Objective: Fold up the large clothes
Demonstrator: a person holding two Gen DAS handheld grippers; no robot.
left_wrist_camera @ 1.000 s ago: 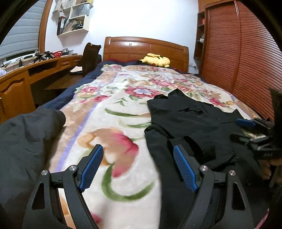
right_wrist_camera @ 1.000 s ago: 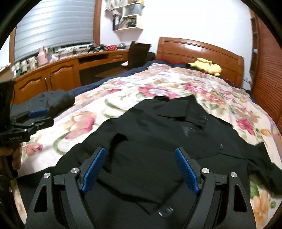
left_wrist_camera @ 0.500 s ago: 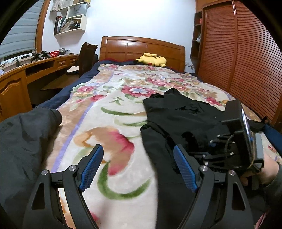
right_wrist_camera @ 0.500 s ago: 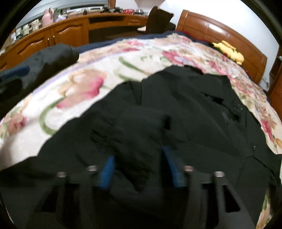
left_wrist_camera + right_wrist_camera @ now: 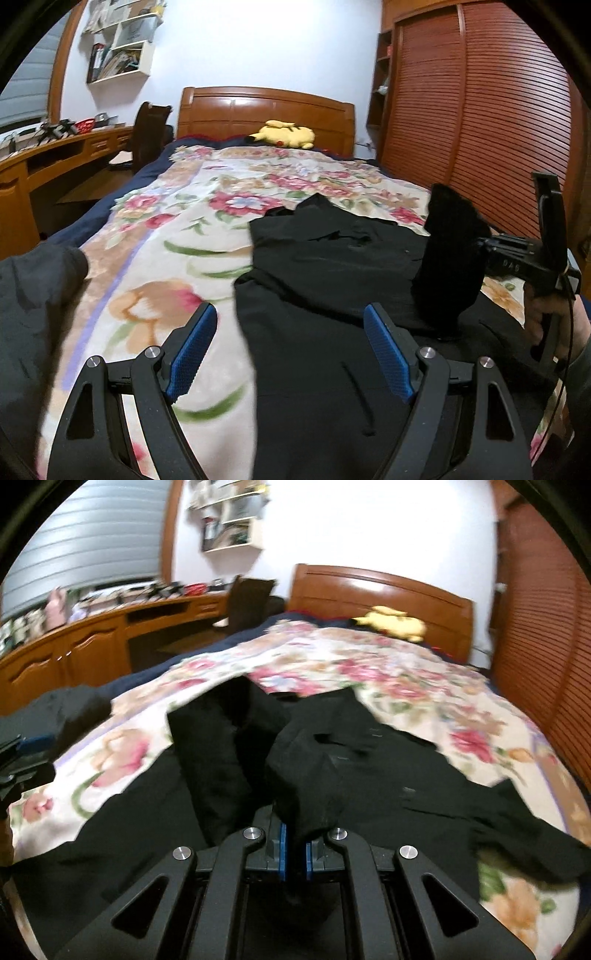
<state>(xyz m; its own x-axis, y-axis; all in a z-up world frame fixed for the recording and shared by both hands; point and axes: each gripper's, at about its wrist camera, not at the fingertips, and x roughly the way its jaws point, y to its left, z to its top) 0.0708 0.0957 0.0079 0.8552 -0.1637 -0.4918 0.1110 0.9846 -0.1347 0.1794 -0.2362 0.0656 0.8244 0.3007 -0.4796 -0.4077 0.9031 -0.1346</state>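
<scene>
The black garment [image 5: 332, 295] lies spread on the floral blanket [image 5: 177, 229] of the bed [image 5: 266, 107]. The right hand-held gripper [image 5: 294, 845] is clamped on a raised fold of the garment at 6 o'clock in its view. The left hand-held gripper [image 5: 291, 350] stands apart, empty, above the garment's left edge. A yellow plush toy [image 5: 284, 133] rests at 12 o'clock by the headboard.

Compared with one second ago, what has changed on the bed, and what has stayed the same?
The right hand-held gripper went down onto the black fabric garment, shut on a fold of it and lifted that fold off the bed. The left hand-held gripper stayed open and empty above the floral blanket. The yellow plush toy and the dark grey garment did not move.
</scene>
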